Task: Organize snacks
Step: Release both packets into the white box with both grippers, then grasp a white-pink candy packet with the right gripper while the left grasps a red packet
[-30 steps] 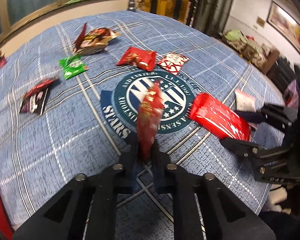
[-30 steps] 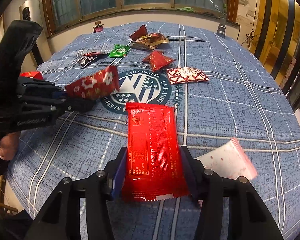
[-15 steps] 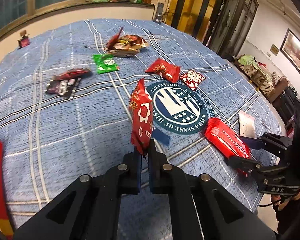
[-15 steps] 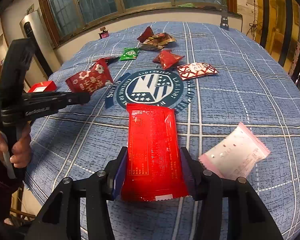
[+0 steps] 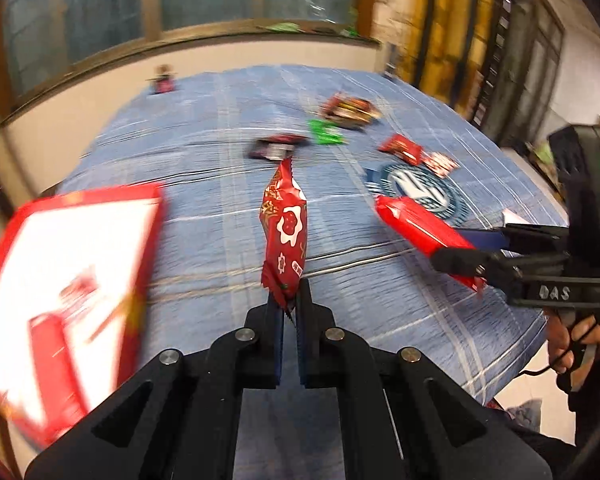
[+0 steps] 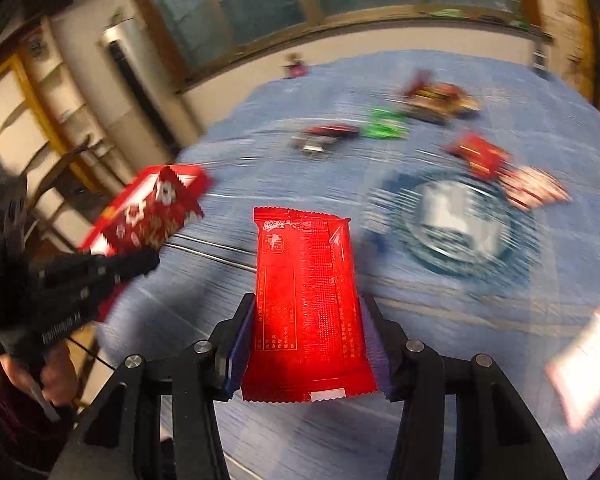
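My left gripper (image 5: 287,300) is shut on the bottom edge of a red flower-print snack packet (image 5: 284,232), held upright above the blue cloth; the packet also shows in the right wrist view (image 6: 152,212). My right gripper (image 6: 306,320) is shut on a plain red snack packet (image 6: 306,300), held flat above the table; it also shows in the left wrist view (image 5: 424,236). A red and white box (image 5: 64,280) lies at the table's left edge, just left of the left gripper.
Several loose snacks lie further back on the blue plaid cloth (image 5: 220,240): a green packet (image 5: 324,134), a dark packet (image 5: 276,148), a red packet (image 5: 400,148), a crinkled pile (image 5: 348,112). A white and pink packet (image 6: 580,364) lies at the right. A window wall stands behind.
Both grippers have swung left with their packets still held. The red and white box has come into the left wrist view. The background is motion-blurred.
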Tool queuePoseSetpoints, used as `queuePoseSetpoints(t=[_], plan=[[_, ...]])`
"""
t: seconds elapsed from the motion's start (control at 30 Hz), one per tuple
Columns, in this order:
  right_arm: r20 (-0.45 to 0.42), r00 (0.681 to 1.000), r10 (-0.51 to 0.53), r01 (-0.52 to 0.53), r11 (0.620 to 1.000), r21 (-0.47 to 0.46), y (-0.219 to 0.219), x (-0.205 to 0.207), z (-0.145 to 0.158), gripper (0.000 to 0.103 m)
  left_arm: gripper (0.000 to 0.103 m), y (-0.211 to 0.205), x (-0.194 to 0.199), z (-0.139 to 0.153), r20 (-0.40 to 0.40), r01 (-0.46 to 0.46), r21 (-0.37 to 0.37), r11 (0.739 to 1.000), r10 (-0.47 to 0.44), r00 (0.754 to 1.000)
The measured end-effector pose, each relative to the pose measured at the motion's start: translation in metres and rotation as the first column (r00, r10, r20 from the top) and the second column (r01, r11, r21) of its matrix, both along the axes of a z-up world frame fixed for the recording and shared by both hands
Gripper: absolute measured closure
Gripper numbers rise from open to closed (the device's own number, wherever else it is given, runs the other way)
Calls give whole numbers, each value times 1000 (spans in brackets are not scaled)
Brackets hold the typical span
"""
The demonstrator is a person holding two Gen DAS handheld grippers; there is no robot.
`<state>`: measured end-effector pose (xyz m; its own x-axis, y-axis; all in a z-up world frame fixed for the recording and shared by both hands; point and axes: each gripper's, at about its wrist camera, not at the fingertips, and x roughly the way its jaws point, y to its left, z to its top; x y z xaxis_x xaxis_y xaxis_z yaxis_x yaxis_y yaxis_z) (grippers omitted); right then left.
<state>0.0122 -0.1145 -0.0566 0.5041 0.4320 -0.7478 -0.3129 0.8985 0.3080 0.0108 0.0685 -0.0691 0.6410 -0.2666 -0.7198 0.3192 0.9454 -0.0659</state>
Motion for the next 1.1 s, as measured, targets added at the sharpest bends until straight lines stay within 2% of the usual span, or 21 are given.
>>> queuePoseSetpoints(t=[0.17, 0.27, 0.3, 0.33, 0.37, 0.4, 0.43, 0.47, 0.5, 0.57, 0.67, 0.7, 0.8, 0.93, 1.1], plan=[[54, 987, 153, -157, 984, 84, 88, 30, 26, 52, 100, 76, -12, 15, 1, -193, -22, 981, 193, 981], [71, 973, 221, -229, 961, 154, 144, 50, 39, 51, 99, 118, -11, 22, 13, -312, -1, 950, 312, 950], [75, 969, 237, -248, 947, 203, 159, 54, 43, 48, 99, 135, -9, 24, 8, -365, 0, 931, 365, 931], [78, 966, 247, -259, 930, 260, 172, 60, 46, 47, 97, 143, -6, 24, 5, -380, -8, 925, 380, 925], [73, 965, 252, -263, 920, 291, 179, 63, 47, 42, 84, 153, -3, 23, -11, -390, -15, 920, 390, 921], [63, 966, 250, -257, 914, 313, 184, 66, 47, 37, 53, 161, 0, 20, -41, -414, -16, 910, 413, 910], [62, 970, 236, -244, 914, 325, 184, 66, 45, 36, 36, 168, 2, 16, -74, -443, -23, 896, 441, 895], [70, 972, 224, -234, 917, 324, 180, 63, 43, 36, 25, 173, 1, 12, -87, -456, -46, 889, 451, 888], [78, 974, 212, -225, 925, 305, 174, 60, 40, 36, 25, 174, -2, 9, -85, -449, -86, 889, 443, 893], [75, 979, 190, -203, 942, 268, 159, 58, 32, 36, 25, 168, -7, 5, -77, -423, -106, 900, 416, 906], [45, 991, 125, -132, 962, 238, 122, 54, 15, 36, 25, 139, -8, 1, -74, -334, -124, 934, 327, 942], [38, 995, 98, -104, 970, 220, 108, 50, 10, 36, 25, 121, -7, -2, -76, -286, -123, 950, 279, 957], [27, 999, 44, -49, 983, 178, 69, 35, 0, 35, 25, 73, -2, -8, -86, -180, -107, 978, 171, 981], [46, 998, -37, 33, 995, 94, 19, 10, -6, 35, 25, 21, 6, -18, -124, -73, -91, 993, 61, 990], [63, 983, -170, 170, 985, -5, -50, -28, -4, 35, 25, -18, 11, -33, -192, -8, -120, 993, -16, 981]])
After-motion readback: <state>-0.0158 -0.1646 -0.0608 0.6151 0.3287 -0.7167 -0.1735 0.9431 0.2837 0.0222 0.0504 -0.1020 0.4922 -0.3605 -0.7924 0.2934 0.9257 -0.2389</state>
